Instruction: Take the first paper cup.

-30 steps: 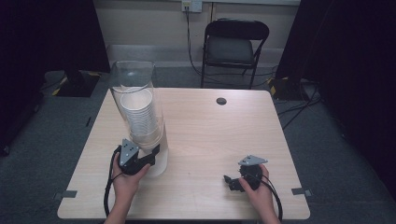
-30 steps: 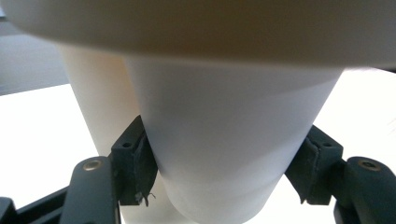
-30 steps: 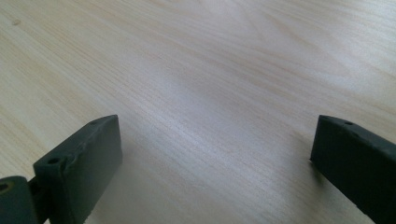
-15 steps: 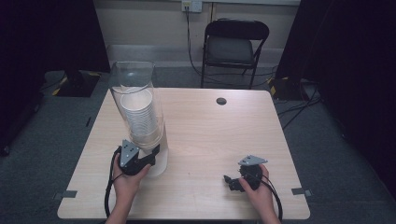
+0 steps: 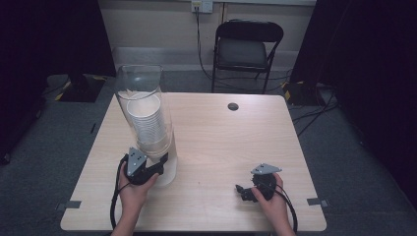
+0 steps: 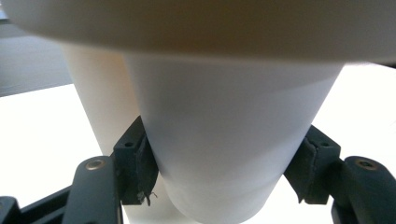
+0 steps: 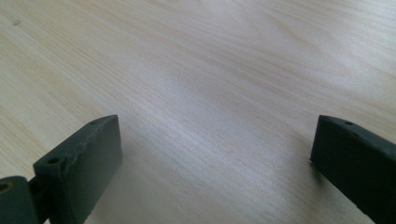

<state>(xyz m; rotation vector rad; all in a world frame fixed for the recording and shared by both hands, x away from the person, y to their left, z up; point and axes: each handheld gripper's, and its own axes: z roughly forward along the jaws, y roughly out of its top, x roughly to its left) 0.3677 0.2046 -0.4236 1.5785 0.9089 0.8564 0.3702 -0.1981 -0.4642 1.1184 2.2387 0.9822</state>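
Gripping the lowest cup (image 6: 224, 140) at the bottom of the stack (image 5: 147, 123), we had the left gripper (image 5: 158, 164) closed on it, both pads (image 6: 140, 163) pressed against the white wall on either side, as the left gripper view showed. The stack stood inside a clear tube (image 5: 142, 93) at the left of the high view, near the front left part of the table (image 5: 236, 137), with that cup poking out below the tube. We judged the step in hand to be drawing one cup out of the dispenser from beneath. Our right gripper (image 5: 242, 189) rested low at the lower right of the high view, jaws spread wide over bare wood and holding nothing. The next move, as we saw it, called for a straight pull downward and toward us, firm enough to free one cup yet gentle enough not to crush it or drag a second along; the tube might need steadying with the idle right gripper.
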